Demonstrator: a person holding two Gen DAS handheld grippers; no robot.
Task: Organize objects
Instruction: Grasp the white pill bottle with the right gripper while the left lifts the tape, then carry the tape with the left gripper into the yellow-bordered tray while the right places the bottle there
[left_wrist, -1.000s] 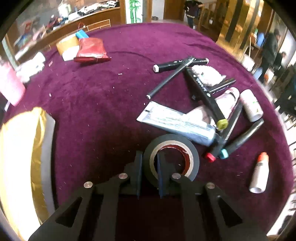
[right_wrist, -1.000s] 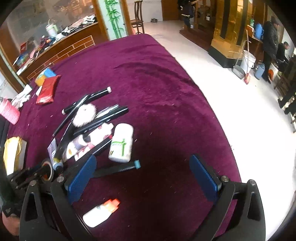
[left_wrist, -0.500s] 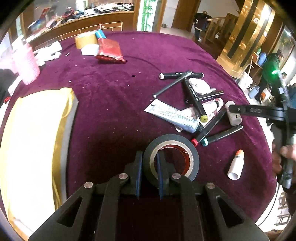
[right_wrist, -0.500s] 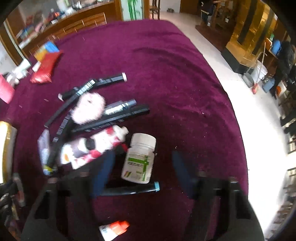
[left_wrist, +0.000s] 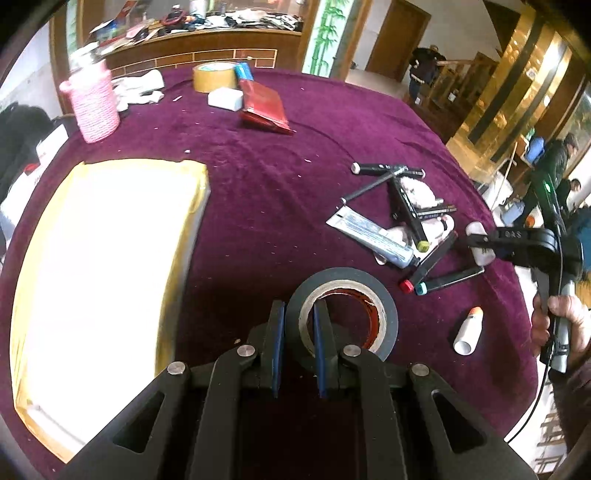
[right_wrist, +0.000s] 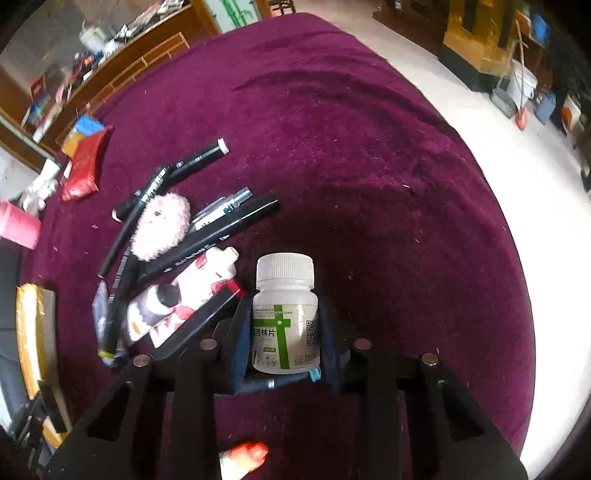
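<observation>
- Over the purple cloth (left_wrist: 295, 177), the left gripper (left_wrist: 298, 332) pinches a tape roll's (left_wrist: 343, 314) wall.
- Right gripper (right_wrist: 284, 332): jaws just closed in, flanking the pill bottle (right_wrist: 285, 314) beside the markers (right_wrist: 207, 243).

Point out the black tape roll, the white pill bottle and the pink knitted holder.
black tape roll (left_wrist: 384, 306), left wrist view, outer rim
white pill bottle (right_wrist: 284, 325), right wrist view, label
pink knitted holder (left_wrist: 95, 107), left wrist view, side wall
</observation>
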